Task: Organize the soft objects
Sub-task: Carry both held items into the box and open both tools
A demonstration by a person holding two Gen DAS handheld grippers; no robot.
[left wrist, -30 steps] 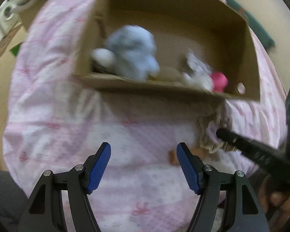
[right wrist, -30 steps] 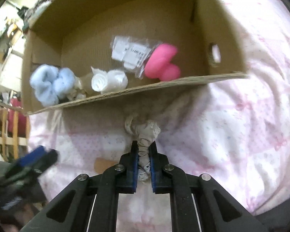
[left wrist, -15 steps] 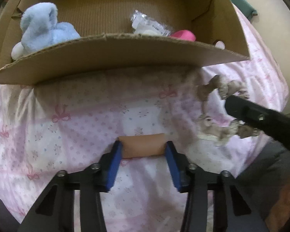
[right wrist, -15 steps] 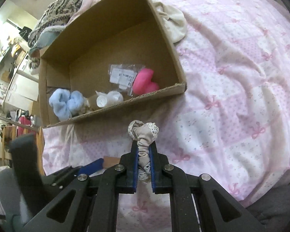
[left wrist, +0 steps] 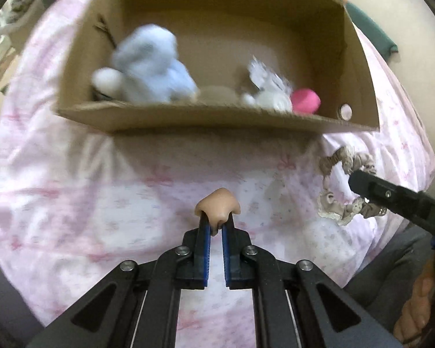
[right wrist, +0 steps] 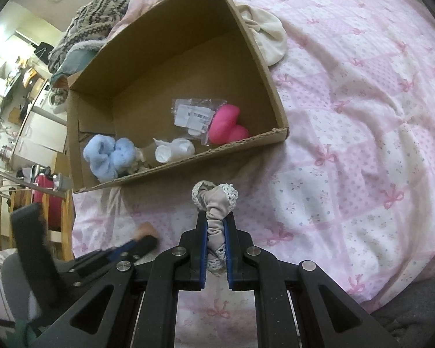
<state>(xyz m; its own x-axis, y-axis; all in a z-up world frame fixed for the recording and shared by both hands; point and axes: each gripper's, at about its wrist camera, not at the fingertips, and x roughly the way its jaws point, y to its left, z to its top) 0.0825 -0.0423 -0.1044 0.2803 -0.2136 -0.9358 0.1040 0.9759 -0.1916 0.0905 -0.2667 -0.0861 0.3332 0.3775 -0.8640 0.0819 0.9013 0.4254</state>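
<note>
My left gripper (left wrist: 216, 221) is shut on a small tan sponge (left wrist: 218, 205) and holds it above the pink bedspread, in front of the cardboard box (left wrist: 206, 116). My right gripper (right wrist: 216, 223) is shut on a beige lace-trimmed scrunchie (right wrist: 215, 198), which also shows in the left wrist view (left wrist: 345, 185). The box (right wrist: 171, 46) holds a fluffy blue item (right wrist: 110, 153), a white roll (right wrist: 174, 150), a clear packet (right wrist: 192, 116) and a pink soft item (right wrist: 227, 124). The left gripper with the sponge (right wrist: 145, 229) shows low left in the right wrist view.
The pink bow-patterned bedspread (right wrist: 362, 145) spreads to the right of the box. A cream cloth (right wrist: 268, 37) lies behind the box's right wall. A patterned knit (right wrist: 92, 23) is heaped at the back left. Furniture and a red item (right wrist: 45, 200) stand off the bed's left side.
My left gripper closed on the tan sponge and lifted it off the bedspread. My right gripper has drawn back from the box, still holding the scrunchie.
</note>
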